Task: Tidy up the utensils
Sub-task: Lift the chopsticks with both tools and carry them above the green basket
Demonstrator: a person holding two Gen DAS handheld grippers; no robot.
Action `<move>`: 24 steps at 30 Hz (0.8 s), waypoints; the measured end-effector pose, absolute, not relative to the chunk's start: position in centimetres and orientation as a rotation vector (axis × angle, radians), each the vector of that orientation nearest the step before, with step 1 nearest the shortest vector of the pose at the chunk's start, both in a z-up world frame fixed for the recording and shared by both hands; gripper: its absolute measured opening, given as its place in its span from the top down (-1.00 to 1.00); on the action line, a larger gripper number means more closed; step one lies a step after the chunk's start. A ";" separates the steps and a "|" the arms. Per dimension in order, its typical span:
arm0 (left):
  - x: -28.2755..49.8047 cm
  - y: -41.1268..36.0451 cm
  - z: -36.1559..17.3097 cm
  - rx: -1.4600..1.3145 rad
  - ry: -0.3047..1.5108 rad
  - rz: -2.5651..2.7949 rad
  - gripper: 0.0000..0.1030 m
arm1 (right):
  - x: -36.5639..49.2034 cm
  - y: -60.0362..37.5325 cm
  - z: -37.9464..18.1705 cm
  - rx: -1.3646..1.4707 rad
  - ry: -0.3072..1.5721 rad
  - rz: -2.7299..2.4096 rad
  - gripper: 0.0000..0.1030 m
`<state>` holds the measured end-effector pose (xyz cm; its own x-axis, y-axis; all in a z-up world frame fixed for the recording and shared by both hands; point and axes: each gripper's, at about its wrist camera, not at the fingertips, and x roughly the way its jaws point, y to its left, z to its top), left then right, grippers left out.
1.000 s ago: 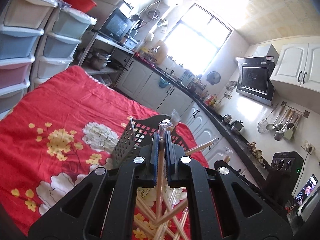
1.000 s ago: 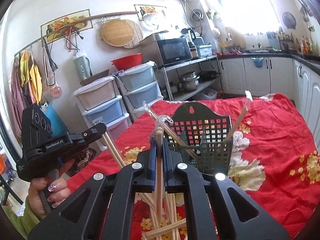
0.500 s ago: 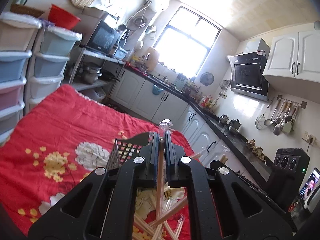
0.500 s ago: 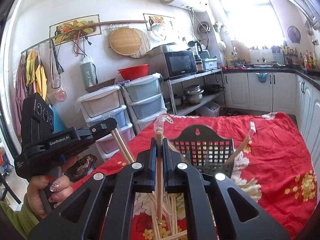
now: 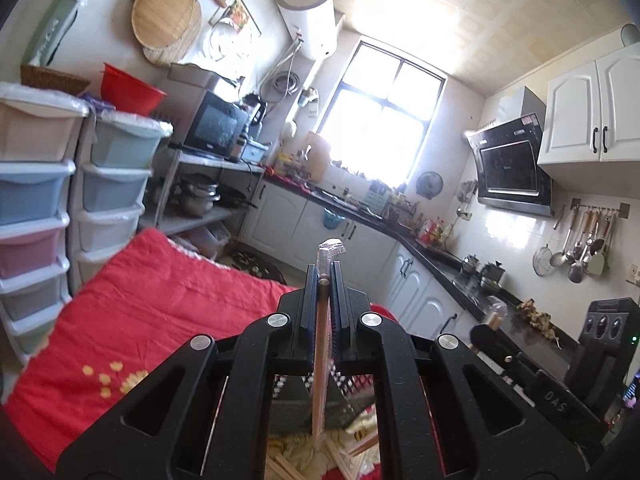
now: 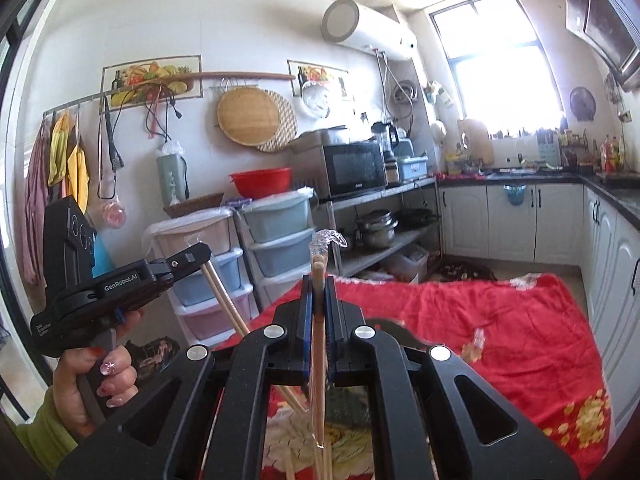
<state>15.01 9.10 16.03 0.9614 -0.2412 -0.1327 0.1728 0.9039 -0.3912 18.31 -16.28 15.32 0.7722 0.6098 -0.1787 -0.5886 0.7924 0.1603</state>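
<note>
My left gripper [image 5: 323, 280] is shut on a wrapped pair of wooden chopsticks [image 5: 320, 360], held upright with clear plastic at the top. My right gripper [image 6: 318, 284] is shut on another wrapped pair of chopsticks [image 6: 318, 360]. The left gripper also shows in the right wrist view [image 6: 200, 256] at the left, its chopsticks [image 6: 228, 304] slanting down. The black utensil basket [image 5: 304, 400] is mostly hidden under the left gripper. More chopsticks [image 5: 352, 448] lie on the red floral cloth [image 5: 160, 320] below.
Stacked plastic drawers [image 5: 36, 200] stand at the table's far left. A shelf with a microwave [image 6: 356, 168] and pots is behind the table. White cabinets and a counter [image 5: 360, 224] run along the window wall. The cloth [image 6: 500, 320] stretches right.
Both grippers have risen and tilted up with their chopsticks. The basket has dropped from the middle of both views to beneath the grippers.
</note>
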 end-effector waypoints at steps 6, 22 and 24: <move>15.2 9.4 18.1 -0.358 0.130 -0.176 0.94 | 19.1 -16.8 17.3 0.099 0.173 0.630 0.89; 18.5 9.7 21.4 -0.318 0.099 -0.124 0.94 | 22.1 -16.7 21.7 0.105 0.100 0.560 0.89; 19.1 9.7 21.3 -0.313 0.103 -0.132 0.94 | 22.7 -16.3 21.8 0.112 0.110 0.552 0.89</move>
